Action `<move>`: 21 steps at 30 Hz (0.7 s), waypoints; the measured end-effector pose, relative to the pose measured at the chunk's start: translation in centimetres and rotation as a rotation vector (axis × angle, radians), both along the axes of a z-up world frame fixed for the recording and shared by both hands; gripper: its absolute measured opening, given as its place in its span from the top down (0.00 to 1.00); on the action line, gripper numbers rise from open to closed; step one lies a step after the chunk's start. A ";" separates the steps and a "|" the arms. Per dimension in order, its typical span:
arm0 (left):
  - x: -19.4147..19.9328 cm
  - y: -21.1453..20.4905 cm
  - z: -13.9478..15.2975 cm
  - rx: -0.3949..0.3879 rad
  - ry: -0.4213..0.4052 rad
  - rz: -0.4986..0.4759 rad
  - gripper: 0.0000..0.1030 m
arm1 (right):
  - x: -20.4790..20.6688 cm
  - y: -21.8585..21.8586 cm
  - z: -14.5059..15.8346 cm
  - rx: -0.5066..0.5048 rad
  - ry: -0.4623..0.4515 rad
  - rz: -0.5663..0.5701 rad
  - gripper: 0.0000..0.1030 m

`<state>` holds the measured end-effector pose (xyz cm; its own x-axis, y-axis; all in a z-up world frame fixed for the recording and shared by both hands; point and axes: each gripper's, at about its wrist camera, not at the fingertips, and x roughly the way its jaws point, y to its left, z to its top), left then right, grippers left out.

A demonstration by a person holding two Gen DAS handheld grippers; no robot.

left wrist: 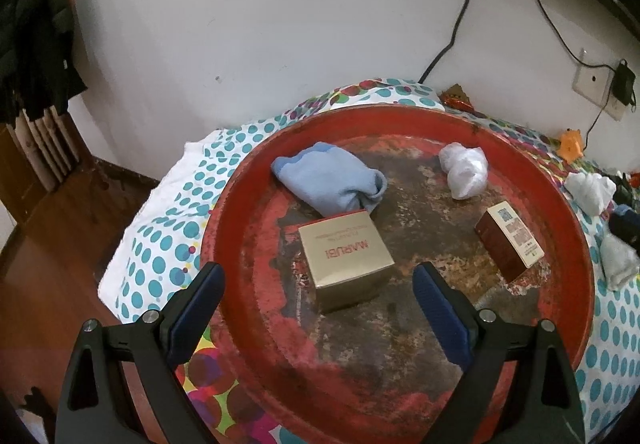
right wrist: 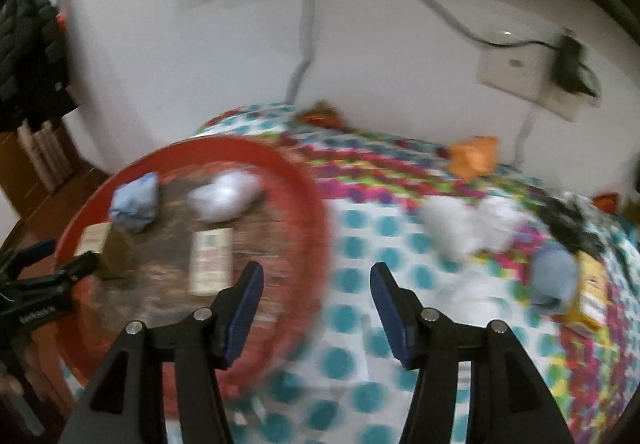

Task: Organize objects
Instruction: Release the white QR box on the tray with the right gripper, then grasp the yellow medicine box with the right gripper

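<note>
Right now I have the left gripper (left wrist: 318, 286) hovering over the near part of the red tray (left wrist: 240, 244), jaws spread wide and holding nothing. Directly between and just beyond its fingers sits the gold box (left wrist: 346, 258), upright on the tray floor. Behind it lies the blue sock (left wrist: 328, 180), its near edge touching or just behind the box; I cannot tell which. A white wad (left wrist: 464, 170) rests toward the far rim, and the brown box (left wrist: 510, 240) stands tilted on the right side of the tray.

My right gripper (right wrist: 316, 284) is also wide and empty, hanging above the tray's right rim and the dotted bedspread (right wrist: 360, 324). Its view is heavily smeared, so details there are unreliable. Beyond it, off the tray, I make out two white bundles (right wrist: 468, 228), a blue sock (right wrist: 554, 278) lying against a yellow box (right wrist: 592, 296), and an orange scrap (right wrist: 474, 156) near the wall.

As I judge it, several things are collected and the loose ones on the bed remain. The risks I see: with such blur, the right gripper could overshoot and clip the tray rim, shifting the tray on the soft bed and toppling the tilted brown box. Grabbing the outer sock could also drag the yellow box along.
</note>
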<state>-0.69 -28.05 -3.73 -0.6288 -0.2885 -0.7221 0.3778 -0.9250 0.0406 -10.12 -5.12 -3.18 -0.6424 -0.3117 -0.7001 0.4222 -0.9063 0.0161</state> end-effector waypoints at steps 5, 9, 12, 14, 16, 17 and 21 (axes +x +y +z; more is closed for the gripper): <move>0.0 0.6 0.1 0.004 0.004 -0.020 0.09 | -1.8 7.4 0.0 0.030 0.021 -0.163 0.42; 0.0 1.2 0.0 -0.025 0.000 -0.031 0.08 | -2.5 12.6 -0.5 0.051 0.015 -0.272 0.41; -0.2 1.7 -0.1 -0.049 -0.008 -0.039 0.06 | -3.1 15.8 -1.3 0.068 0.009 -0.348 0.39; -0.2 2.0 -0.2 -0.058 -0.013 -0.050 0.06 | -3.7 17.4 -2.0 0.084 -0.001 -0.384 0.39; -0.3 2.3 -0.4 -0.079 -0.024 -0.054 0.05 | -4.2 18.2 -2.6 0.098 -0.005 -0.400 0.39; -0.4 2.4 -0.5 -0.091 -0.028 -0.056 0.05 | -4.6 18.5 -3.0 0.105 -0.010 -0.412 0.39; -0.4 2.8 -0.5 -0.099 -0.029 -0.069 0.05 | -6.0 19.3 -4.3 0.125 -0.034 -0.435 0.39</move>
